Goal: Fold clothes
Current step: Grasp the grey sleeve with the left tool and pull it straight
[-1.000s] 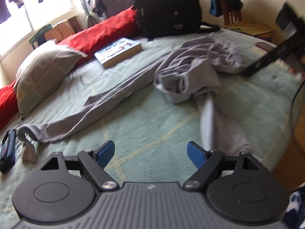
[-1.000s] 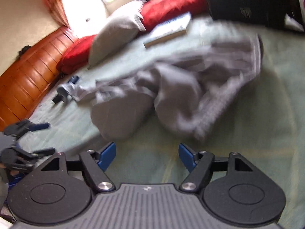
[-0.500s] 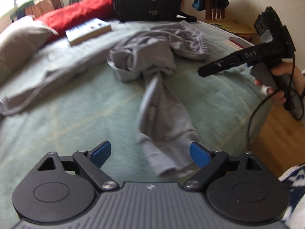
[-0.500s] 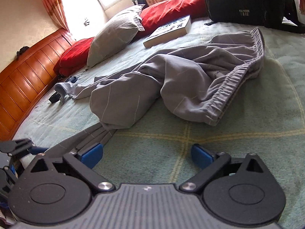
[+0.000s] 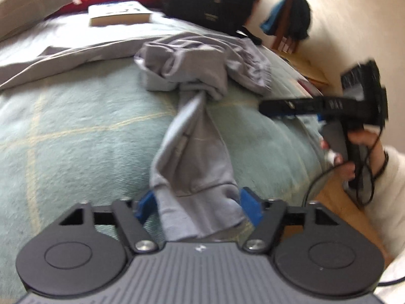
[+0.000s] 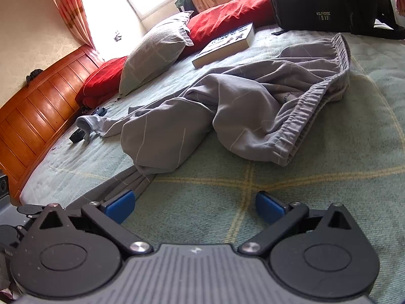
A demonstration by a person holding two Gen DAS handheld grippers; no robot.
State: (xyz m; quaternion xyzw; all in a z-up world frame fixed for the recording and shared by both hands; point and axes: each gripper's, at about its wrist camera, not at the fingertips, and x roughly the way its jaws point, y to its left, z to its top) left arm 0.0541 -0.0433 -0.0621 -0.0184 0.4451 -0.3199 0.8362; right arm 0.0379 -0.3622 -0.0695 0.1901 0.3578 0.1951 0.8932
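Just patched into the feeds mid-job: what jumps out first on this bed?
A crumpled pair of grey trousers sprawls across the middle of the green checked blanket; one leg end lies between the open fingers of the left gripper. The right gripper is open over bare blanket, near the waistband. Behind are a book, red pillows and a black backpack.

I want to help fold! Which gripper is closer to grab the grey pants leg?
Left. The left gripper is open with the grey pants leg between its fingers; the right gripper is over bare blanket.
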